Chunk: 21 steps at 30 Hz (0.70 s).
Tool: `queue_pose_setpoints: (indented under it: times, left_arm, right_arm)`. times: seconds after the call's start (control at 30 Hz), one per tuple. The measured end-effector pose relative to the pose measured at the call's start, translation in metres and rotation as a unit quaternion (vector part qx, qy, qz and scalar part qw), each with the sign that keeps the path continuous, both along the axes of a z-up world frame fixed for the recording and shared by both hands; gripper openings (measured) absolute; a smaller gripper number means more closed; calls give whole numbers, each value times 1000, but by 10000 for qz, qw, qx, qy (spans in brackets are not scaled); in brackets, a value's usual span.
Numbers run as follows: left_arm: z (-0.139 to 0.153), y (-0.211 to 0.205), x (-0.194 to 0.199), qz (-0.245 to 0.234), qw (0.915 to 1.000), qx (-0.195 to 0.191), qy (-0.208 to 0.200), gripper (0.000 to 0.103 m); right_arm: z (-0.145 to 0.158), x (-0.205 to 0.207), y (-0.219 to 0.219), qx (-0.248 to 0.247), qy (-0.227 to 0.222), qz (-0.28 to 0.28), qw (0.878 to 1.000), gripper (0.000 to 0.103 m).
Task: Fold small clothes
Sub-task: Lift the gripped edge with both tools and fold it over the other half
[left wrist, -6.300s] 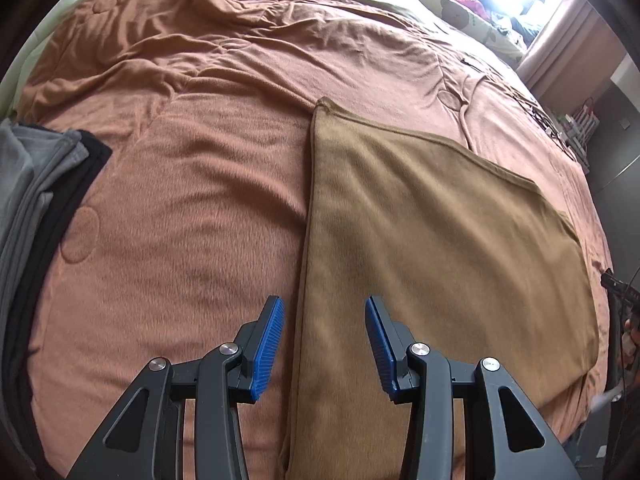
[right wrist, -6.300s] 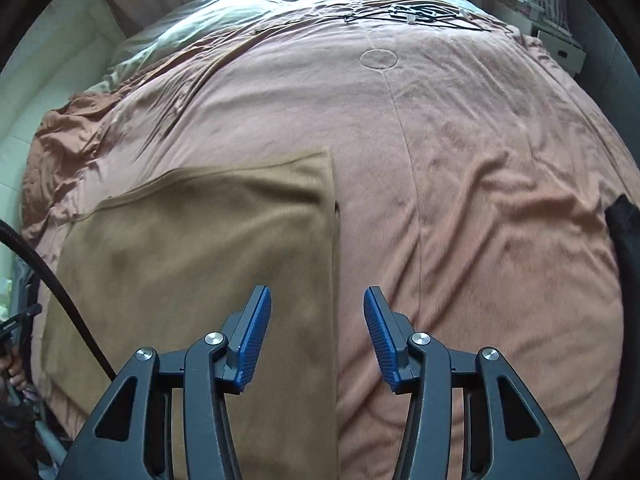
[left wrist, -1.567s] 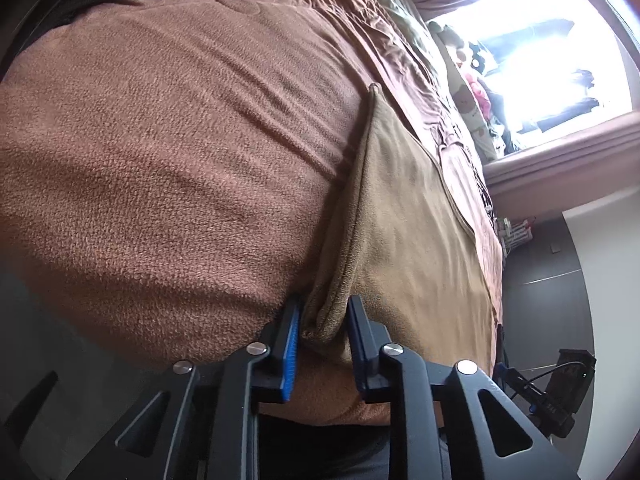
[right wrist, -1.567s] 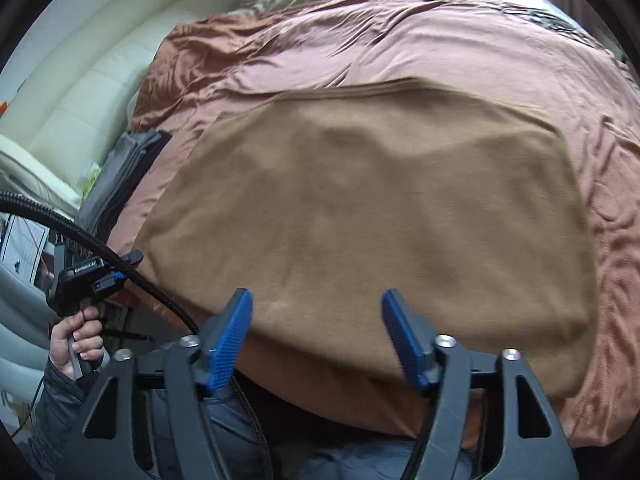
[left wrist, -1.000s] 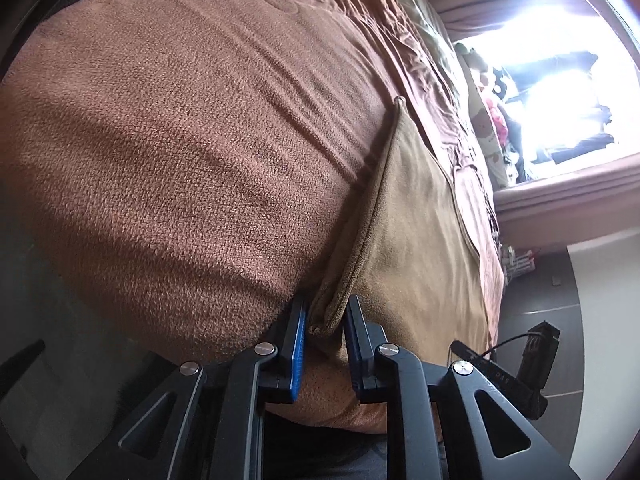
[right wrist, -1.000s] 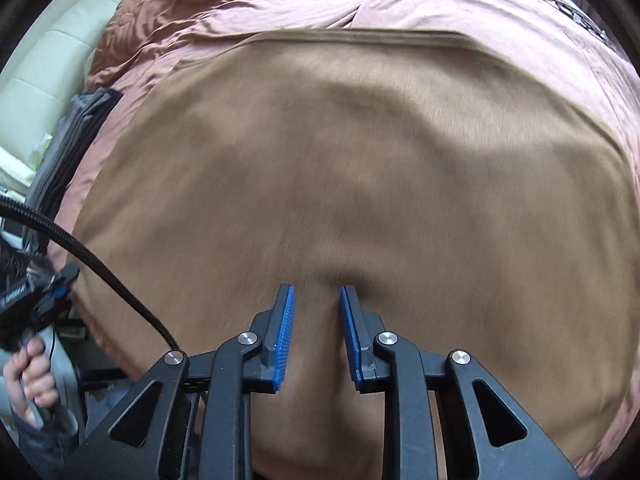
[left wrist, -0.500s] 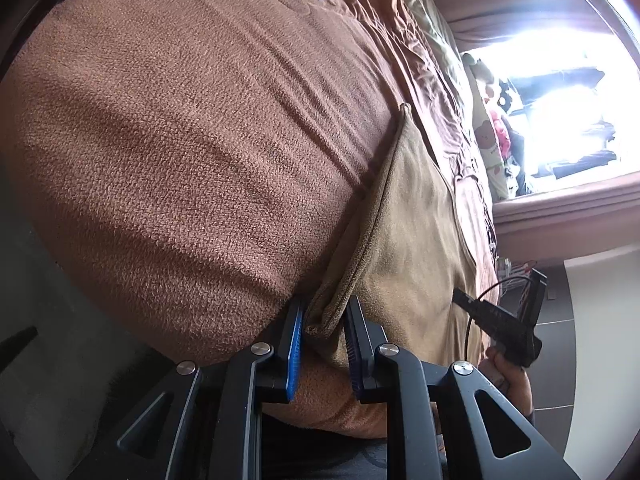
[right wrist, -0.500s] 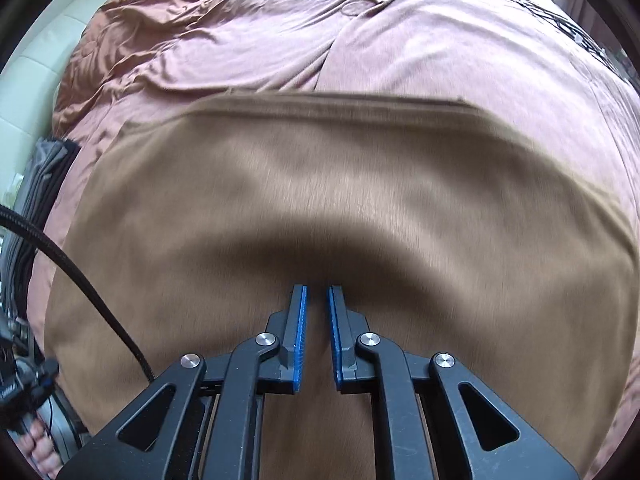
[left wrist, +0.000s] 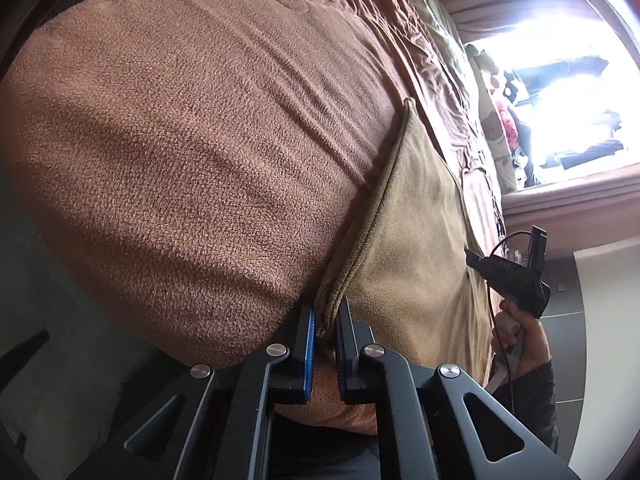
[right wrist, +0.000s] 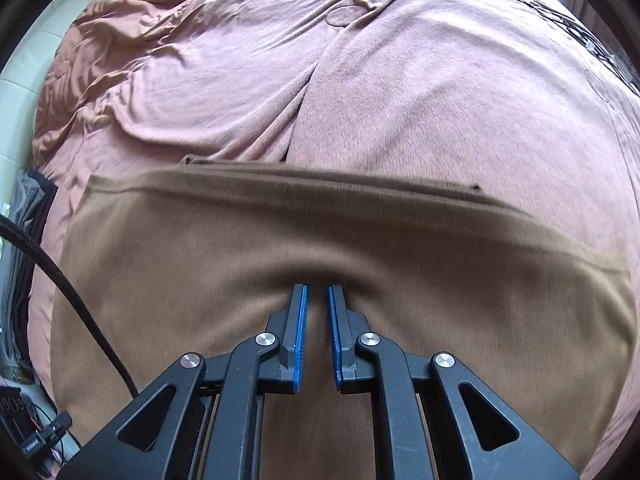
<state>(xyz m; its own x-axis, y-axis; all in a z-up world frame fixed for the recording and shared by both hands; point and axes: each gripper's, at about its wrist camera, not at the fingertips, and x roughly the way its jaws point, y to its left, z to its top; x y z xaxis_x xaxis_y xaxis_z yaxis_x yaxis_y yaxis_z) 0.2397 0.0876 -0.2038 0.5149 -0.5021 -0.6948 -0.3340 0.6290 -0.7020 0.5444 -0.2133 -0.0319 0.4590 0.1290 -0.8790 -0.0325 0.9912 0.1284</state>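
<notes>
Grippers two, your left gripper [left wrist: 325, 320] clamped on one tan cloth's [left wrist: 416, 240] corner at bed edge, your right gripper [right wrist: 317, 300] pinching its near hem, cloth on one rust blanket [right wrist: 420, 92], one hand [left wrist: 520, 340] visible

The tan cloth [left wrist: 416, 240] is a soft, matt fleece with a short brushed nap and a stitched hem. Under it the bed cover [left wrist: 192, 152] is a rust-brown pile fabric, coarser and nubbly up close, matt and creased further off. The left hand-held gripper [left wrist: 325, 320] and right hand-held gripper [right wrist: 317, 304] are matt black plastic with shiny metal pivot screws, and their ribbed blue pads [right wrist: 300, 336] look rubbery.
</notes>
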Motion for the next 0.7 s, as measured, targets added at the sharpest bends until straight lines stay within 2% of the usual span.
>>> queue_pose_setpoints:
  times: [0.13,0.37,0.47,0.7]
  left_arm:
    - [-4,1,0,10,10000,-85,-7,9]
    - [-3,0,3,15,9996,-264,90,11]
    - [-4,-3,3,-10,9995,-317,92,16]
    - [-7,-7,6,-2,9993,-368,16,16]
  right_arm:
    - [-3,15,0,-252,-96,5,9996,4]
    - [-2,29,3,-304,-58,-138,9994,3]
    - [4,20,4,-230,-90,-118,9996,3]
    - [12,-34,9,77,-161,262,9995,3]
